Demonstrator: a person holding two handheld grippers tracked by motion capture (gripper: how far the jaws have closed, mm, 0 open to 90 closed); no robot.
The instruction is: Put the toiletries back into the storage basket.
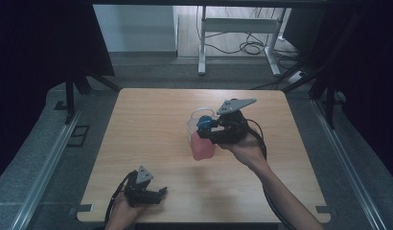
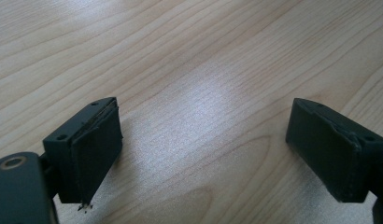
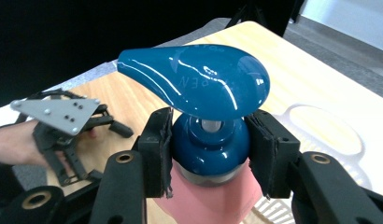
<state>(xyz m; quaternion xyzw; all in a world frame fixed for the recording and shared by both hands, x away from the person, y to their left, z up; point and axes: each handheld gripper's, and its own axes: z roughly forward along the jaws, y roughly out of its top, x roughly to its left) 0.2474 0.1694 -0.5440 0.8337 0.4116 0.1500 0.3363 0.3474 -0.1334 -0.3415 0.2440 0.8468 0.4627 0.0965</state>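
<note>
The pink plastic soap bottle with a glossy blue pump head point(image 3: 203, 98) sits between the jaws of my right gripper point(image 3: 210, 149). My two black padded jaws clench the blue collar just under the pump head, one on each side, and the pink body hangs below them. The spout of the pump reaches past my jaws toward the upper left in the right gripper view. In the high view the bottle point(image 1: 202, 143) is at the centre of the light wooden table point(image 1: 151, 120), with my right gripper point(image 1: 209, 132) at its top. Just behind the bottle, beyond my jaws, stands a clear, white-rimmed plastic container point(image 1: 199, 117); whether they touch I cannot tell.

My left gripper point(image 1: 158, 192) rests near the table's near edge, well apart from the bottle. Its jaws are spread wide and released, with bare wood grain point(image 2: 199, 112) between them.
</note>
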